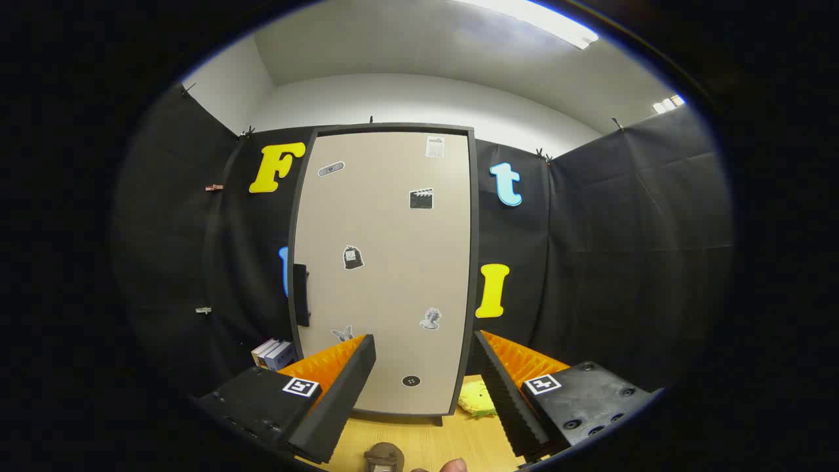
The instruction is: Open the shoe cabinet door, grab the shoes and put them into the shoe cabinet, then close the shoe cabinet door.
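Claw point(425, 344) spread wide, empty, facing tall beige flat-panel shoe cabinet door point(383, 269) at frame centre, shut; likely stiff, light, swinging on hinges, best pulled by dark handle point(301, 295) on left edge; soft yellow shoe point(476, 398) at lower right.

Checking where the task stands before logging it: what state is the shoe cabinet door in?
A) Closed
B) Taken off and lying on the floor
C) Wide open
A: the shoe cabinet door sits flush in its dark frame, beyond the open, empty claw, handle untouched.
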The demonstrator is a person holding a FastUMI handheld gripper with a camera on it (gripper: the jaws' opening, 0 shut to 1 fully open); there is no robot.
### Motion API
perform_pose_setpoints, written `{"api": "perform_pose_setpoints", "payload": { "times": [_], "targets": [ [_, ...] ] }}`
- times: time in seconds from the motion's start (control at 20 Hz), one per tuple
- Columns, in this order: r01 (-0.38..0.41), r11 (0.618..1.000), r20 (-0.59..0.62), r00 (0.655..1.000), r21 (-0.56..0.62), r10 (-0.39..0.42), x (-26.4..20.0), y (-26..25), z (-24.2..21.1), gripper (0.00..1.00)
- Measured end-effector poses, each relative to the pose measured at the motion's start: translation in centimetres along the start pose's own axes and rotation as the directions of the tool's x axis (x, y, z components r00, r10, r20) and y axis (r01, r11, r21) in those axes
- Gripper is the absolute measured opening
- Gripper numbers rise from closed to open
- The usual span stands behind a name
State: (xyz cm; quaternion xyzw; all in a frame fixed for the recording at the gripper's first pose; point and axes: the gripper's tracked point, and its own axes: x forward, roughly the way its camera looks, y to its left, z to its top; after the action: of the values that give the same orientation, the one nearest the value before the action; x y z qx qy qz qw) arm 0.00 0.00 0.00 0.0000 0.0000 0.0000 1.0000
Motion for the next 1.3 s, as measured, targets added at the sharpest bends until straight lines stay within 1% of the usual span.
{"api": "perform_pose_setpoints", "payload": {
  "times": [0.5,0.8,0.9,1.1,1.3],
  "targets": [
    [-0.004,0.999,-0.016,1.0,0.047,0.004,0.1,0.3,-0.4,0.98],
    [-0.003,1.0,-0.012,1.0,0.026,0.003,0.2,1.0,-0.3,0.97],
    [-0.014,0.999,-0.016,1.0,0.035,0.014,0.5,2.2,-0.4,0.97],
    [-0.059,0.996,-0.01,0.998,0.06,0.059,1.9,6.3,-0.1,0.98],
    [-0.12,0.991,-0.003,0.993,0.058,0.121,4.9,12.1,-0.3,0.98]
  ]
}}
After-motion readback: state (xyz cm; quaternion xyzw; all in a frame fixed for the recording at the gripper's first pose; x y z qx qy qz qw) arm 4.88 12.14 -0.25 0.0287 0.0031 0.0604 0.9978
